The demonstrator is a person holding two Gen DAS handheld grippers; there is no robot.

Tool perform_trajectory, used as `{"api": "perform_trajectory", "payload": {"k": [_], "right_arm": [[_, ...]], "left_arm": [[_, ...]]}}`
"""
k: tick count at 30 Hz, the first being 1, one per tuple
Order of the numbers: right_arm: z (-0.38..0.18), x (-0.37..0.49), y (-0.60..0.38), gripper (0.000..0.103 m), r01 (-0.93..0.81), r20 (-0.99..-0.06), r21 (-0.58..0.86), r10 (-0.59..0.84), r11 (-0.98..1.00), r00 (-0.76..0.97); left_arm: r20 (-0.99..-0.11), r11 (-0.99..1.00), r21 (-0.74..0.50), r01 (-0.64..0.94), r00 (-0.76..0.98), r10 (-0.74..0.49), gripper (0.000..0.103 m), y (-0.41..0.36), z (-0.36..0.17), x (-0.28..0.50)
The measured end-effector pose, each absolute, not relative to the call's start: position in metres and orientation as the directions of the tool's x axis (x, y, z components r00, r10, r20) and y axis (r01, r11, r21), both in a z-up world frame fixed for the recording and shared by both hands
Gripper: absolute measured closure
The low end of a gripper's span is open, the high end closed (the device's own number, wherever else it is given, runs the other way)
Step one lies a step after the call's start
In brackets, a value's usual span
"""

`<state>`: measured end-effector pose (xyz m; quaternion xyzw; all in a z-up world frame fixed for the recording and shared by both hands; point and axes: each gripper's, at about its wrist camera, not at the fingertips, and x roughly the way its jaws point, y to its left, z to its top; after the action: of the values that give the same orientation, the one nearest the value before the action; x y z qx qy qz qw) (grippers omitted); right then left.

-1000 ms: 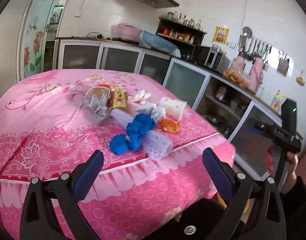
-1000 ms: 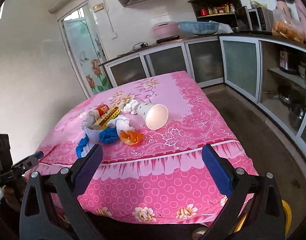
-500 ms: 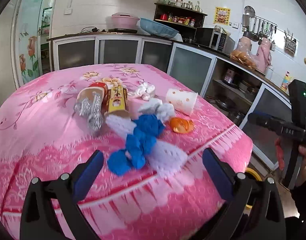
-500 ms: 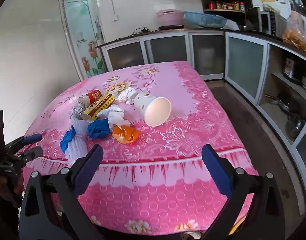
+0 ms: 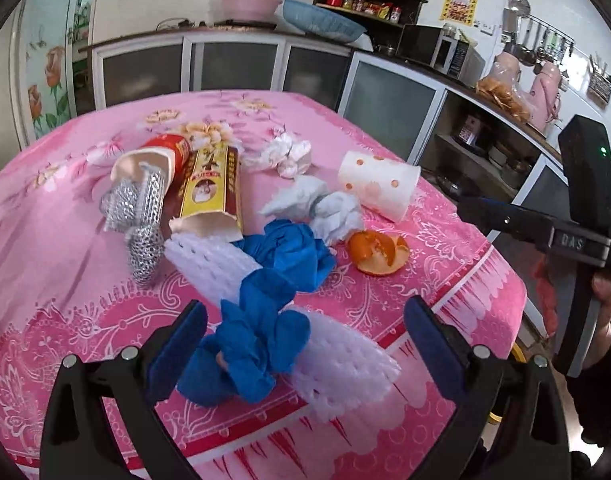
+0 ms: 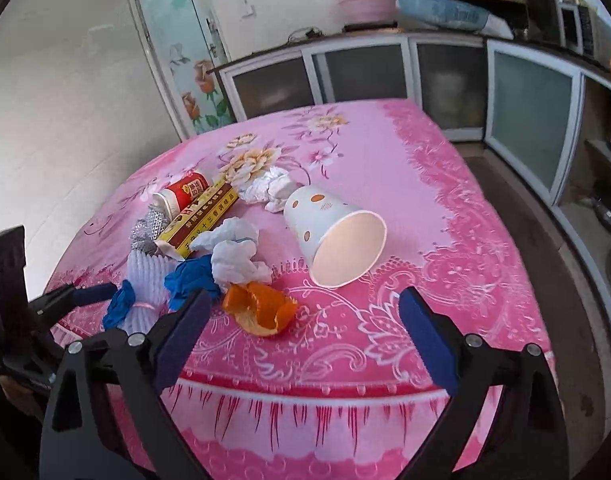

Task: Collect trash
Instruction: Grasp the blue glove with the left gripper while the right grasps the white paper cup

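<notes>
Both grippers have closed in on the table over the last second, and the trash pile now fills the left wrist view. The left gripper [image 5: 305, 332] hangs spread wide, its blue pads either side of a crumpled blue glove [image 5: 261, 332] that wraps a white foam fruit net [image 5: 337, 364] at the near edge of the pink tablecloth [image 5: 45, 240]. The right gripper [image 6: 301, 328], also spread and holding nothing, faces an orange peel [image 6: 261, 310] and a tipped paper cup [image 6: 333, 236]. The risk, by this reading, lies in the tangle: a pinch on the glove may drag the net with it or tip both off the near edge. Farther back, crumpled tissue [image 5: 325, 208], a yellow box [image 5: 213, 188], a red cup [image 5: 165, 152] and silver mesh [image 5: 141, 216] crowd together, touching. No bin is visible, though something yellow shows below the table's right edge.
</notes>
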<state>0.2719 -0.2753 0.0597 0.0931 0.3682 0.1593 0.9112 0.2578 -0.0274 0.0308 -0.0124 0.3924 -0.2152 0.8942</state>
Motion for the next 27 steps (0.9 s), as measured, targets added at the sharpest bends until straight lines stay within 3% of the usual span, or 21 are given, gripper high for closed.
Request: {"api": "perform_trajectory", "payload": {"k": [20,27], "right_arm": [[0.043,0.322,-0.260,0.028,-0.231,-0.665,0.347,0.412,0.909,0.623],[0.036,0.329,-0.256,0.041,-0.228,-0.682,0.338,0.404,0.913,0.610]], "left_arm": [[-0.712,0.923,-0.228,0.309,0.594,-0.375,0.008,-0.014,0.023,0.269],[-0.733,0.933,-0.203,0.298,0.585,-0.346,0.008,-0.010,0.017,0.270]]}}
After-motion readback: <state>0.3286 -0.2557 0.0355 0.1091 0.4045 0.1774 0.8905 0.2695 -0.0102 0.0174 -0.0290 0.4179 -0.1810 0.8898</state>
